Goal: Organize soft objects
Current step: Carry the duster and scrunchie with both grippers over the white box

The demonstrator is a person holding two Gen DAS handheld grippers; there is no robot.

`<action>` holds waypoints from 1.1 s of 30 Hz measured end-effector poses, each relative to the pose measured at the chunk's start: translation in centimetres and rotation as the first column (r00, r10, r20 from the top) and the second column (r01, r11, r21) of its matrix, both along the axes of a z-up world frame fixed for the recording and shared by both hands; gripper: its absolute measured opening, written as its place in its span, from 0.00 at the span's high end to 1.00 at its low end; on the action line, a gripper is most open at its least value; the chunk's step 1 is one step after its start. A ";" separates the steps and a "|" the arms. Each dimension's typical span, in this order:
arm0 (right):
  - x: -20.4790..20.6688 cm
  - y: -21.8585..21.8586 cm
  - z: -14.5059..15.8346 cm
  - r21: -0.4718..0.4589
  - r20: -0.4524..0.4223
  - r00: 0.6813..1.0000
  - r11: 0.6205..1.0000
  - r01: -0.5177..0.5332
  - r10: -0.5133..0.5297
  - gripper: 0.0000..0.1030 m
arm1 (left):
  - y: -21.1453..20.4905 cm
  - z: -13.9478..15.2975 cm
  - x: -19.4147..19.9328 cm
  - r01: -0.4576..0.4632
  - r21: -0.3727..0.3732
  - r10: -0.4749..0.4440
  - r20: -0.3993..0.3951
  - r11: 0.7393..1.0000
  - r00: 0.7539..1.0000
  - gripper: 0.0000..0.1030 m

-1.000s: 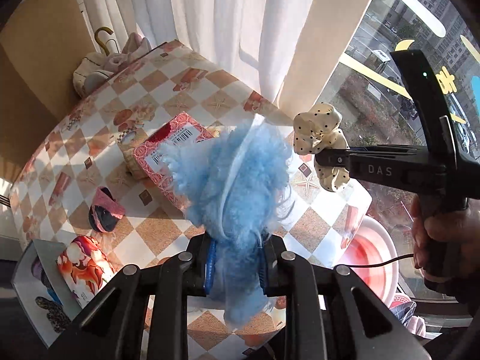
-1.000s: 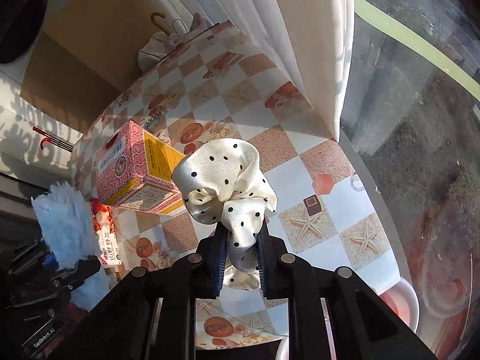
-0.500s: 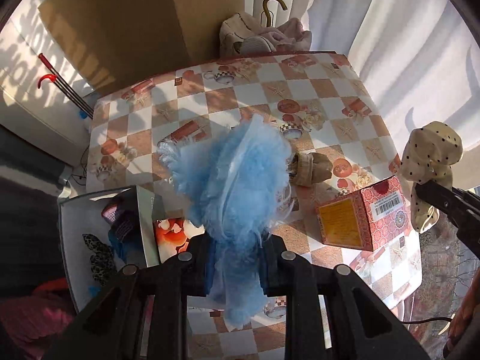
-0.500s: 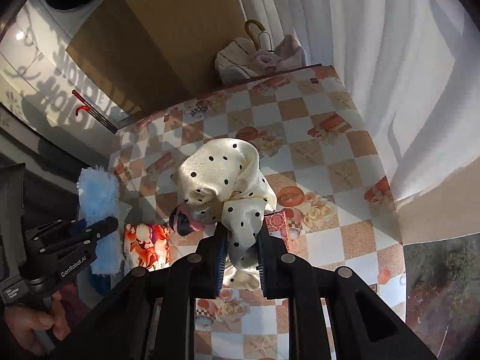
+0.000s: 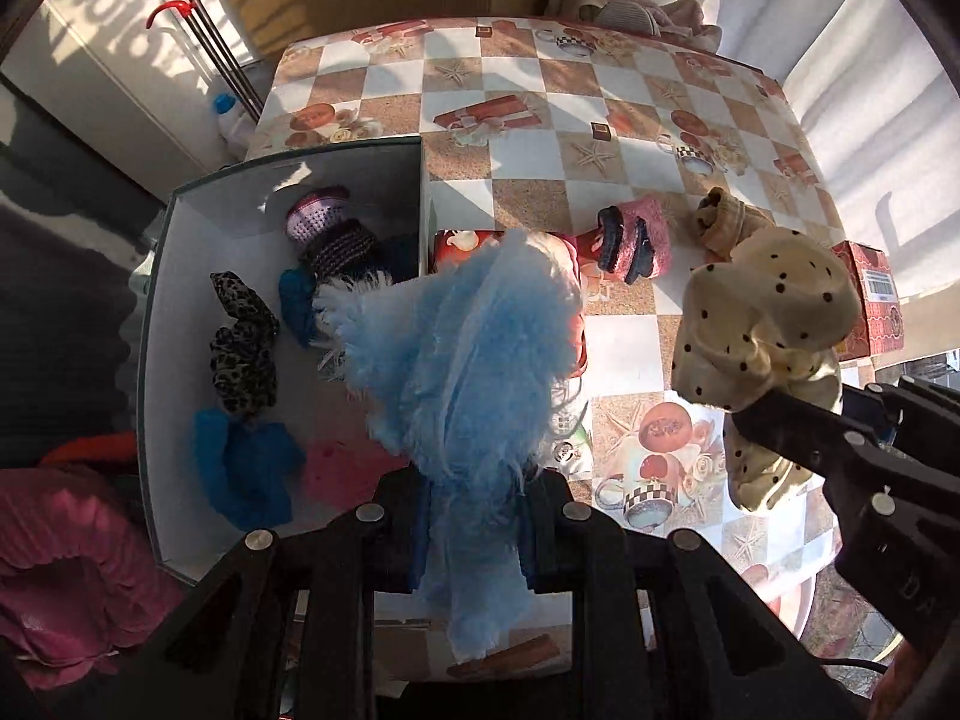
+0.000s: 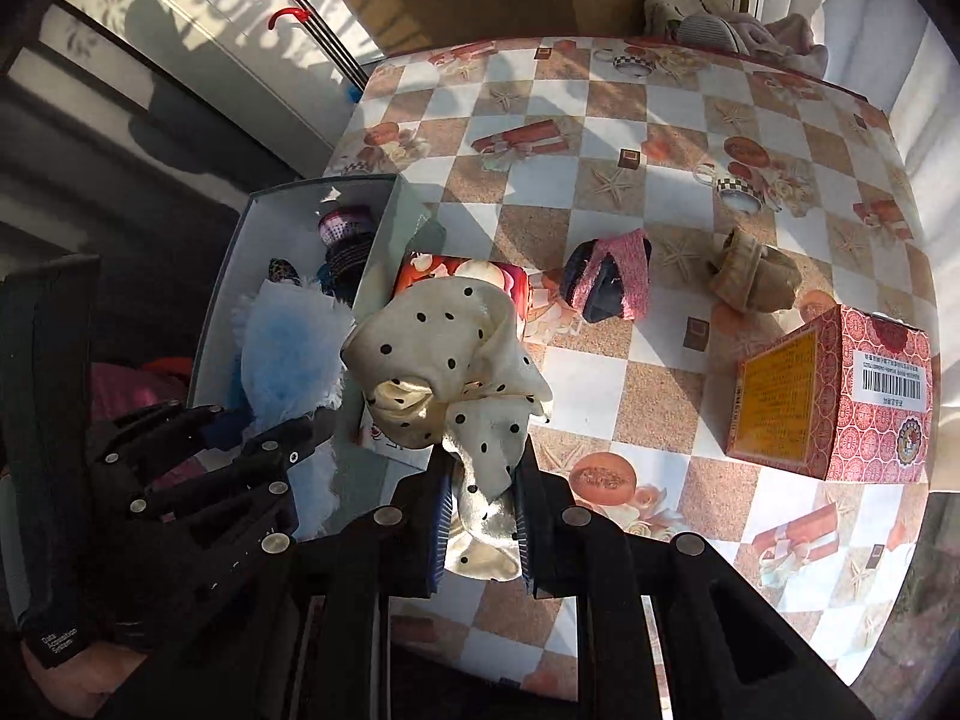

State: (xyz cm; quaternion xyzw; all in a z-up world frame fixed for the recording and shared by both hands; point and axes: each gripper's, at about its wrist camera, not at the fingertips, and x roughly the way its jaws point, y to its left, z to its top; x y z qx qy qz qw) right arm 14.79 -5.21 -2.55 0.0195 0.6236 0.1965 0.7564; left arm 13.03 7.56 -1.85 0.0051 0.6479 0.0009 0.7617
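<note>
Jaws: one blue scrunchie (image 5: 462, 354), one dotted scrunchie (image 6: 447, 354).

Both grippers: black plastic linkages, silver screw heads, blue finger pads (image 6: 443, 510). Left gripper (image 6: 282, 420) body has white lettering near its base.

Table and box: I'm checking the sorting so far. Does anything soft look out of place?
Yes. A pink and navy sock roll and a tan sock roll lie loose on the table, outside the white box that already holds several soft items. Nothing looks spilled or damaged.
</note>
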 end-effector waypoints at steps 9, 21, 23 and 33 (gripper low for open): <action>-0.4 3.7 0.7 -0.051 0.016 0.997 0.995 -0.081 0.082 0.81 | 3.2 0.4 -0.8 -0.036 -0.003 0.036 0.026 0.999 0.999 0.76; -1.0 8.4 0.4 -0.083 0.018 0.985 0.982 -0.172 0.174 0.81 | 7.7 -0.7 -2.1 -0.115 -0.023 0.115 0.007 0.993 0.993 0.75; -1.2 9.2 0.3 -0.084 0.018 0.982 0.979 -0.188 0.190 0.81 | 8.5 -0.9 -2.4 -0.131 -0.025 0.131 0.002 0.991 0.991 0.75; -0.9 12.8 0.0 -0.094 0.017 0.969 0.965 -0.244 0.247 0.81 | 12.3 -2.2 -3.7 -0.213 -0.030 0.212 -0.021 0.977 0.977 0.75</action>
